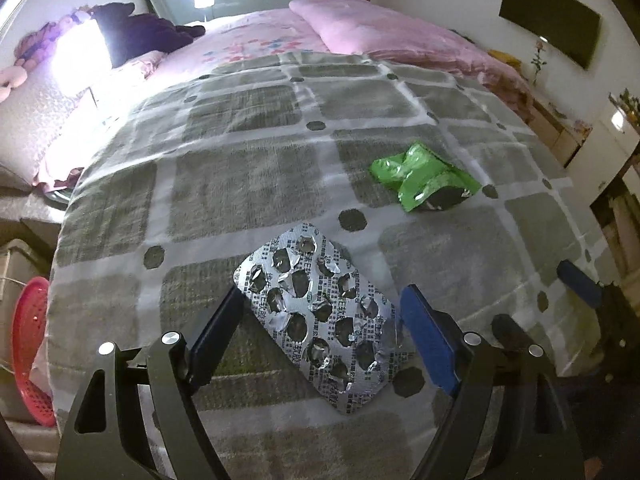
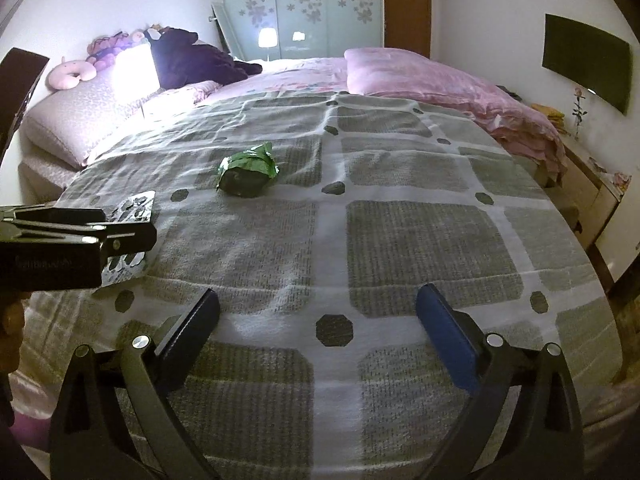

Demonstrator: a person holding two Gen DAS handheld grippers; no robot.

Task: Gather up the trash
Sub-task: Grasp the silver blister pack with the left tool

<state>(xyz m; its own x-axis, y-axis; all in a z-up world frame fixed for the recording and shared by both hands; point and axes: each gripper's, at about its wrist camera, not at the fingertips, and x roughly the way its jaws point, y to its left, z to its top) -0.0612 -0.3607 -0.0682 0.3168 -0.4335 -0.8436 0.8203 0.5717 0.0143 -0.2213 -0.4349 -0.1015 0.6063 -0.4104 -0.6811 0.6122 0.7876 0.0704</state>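
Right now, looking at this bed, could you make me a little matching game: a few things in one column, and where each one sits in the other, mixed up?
Things:
1. blister pack
2. green wrapper
3. pink pillow
4. red basket

Places:
A. off the bed's edge, down on the left
B. far end of the bed, on the pink cover
C. between the open left tool's fingers
D. alone on the grey checked blanket, beyond both tools

Pairs: 1-C, 2-D, 3-B, 4-A
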